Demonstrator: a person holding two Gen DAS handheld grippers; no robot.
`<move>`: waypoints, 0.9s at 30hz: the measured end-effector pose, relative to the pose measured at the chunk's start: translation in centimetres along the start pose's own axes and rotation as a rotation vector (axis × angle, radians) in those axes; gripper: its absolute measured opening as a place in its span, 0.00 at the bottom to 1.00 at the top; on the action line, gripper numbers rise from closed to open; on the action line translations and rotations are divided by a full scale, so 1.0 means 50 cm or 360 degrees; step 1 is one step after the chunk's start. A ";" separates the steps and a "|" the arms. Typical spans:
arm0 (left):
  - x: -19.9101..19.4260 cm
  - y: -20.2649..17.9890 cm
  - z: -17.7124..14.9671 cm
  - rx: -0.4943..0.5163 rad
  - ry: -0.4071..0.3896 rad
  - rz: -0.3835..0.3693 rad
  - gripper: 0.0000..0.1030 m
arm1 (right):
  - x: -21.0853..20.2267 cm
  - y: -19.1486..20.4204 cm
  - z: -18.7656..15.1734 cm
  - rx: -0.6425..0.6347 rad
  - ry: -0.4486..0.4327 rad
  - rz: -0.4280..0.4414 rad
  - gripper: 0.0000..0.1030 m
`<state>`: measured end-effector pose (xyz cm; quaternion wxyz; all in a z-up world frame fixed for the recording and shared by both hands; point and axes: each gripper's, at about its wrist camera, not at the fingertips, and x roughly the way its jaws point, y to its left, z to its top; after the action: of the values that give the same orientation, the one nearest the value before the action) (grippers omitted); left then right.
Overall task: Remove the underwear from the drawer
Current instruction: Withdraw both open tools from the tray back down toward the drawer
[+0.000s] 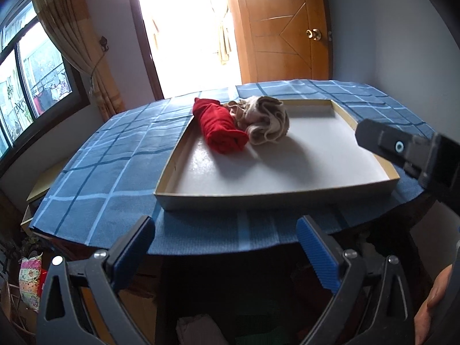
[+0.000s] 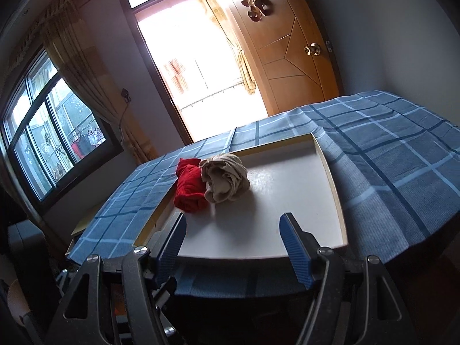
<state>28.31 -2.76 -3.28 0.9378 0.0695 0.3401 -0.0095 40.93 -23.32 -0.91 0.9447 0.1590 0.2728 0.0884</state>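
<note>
A shallow drawer (image 1: 201, 198) (image 2: 333, 178) with a white bottom lies on a table under a blue checked cloth (image 1: 109, 172) (image 2: 396, 166). In its far left corner sit a rolled red underwear (image 1: 221, 128) (image 2: 189, 189) and a crumpled beige underwear (image 1: 264, 120) (image 2: 225, 176), touching each other. My left gripper (image 1: 225, 243) hangs open before the table's near edge, nothing between its blue pads. My right gripper (image 2: 233, 241) is open over the drawer's near edge, empty, short of the clothes. The right gripper's body (image 1: 408, 149) shows at the right in the left wrist view.
A wooden door (image 1: 284, 26) (image 2: 293, 57) stands open behind the table beside a bright doorway (image 2: 201, 66). A window with a curtain (image 1: 74, 40) (image 2: 86, 66) is on the left. A bag and clutter (image 1: 30, 281) sit on the floor at the left.
</note>
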 end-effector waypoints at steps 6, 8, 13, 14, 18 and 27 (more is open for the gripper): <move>-0.018 -0.004 -0.035 -0.0013 0.0021 -0.0028 0.97 | -0.039 -0.012 -0.024 -0.0025 -0.0018 -0.0013 0.68; -0.023 -0.008 -0.051 -0.0013 0.0034 -0.0039 0.97 | -0.055 -0.016 -0.033 -0.0037 -0.0028 -0.0021 0.68; -0.037 -0.018 -0.082 -0.0010 0.0056 -0.0028 0.97 | -0.086 -0.025 -0.058 -0.0068 -0.0026 -0.0036 0.67; -0.040 -0.020 -0.087 -0.0009 0.0055 -0.0029 0.97 | -0.091 -0.026 -0.063 -0.0075 -0.0028 -0.0043 0.67; -0.054 -0.025 -0.107 -0.0016 0.0056 -0.0044 0.97 | -0.111 -0.035 -0.085 -0.0100 -0.0028 -0.0064 0.67; -0.073 -0.035 -0.154 0.0004 0.0060 -0.0022 0.97 | -0.145 -0.037 -0.130 -0.0165 -0.0015 -0.0081 0.68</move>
<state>20.47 -3.52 -6.99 0.9309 0.0686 0.3583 -0.0152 31.50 -25.25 -3.24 0.9548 0.1033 0.2675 0.0777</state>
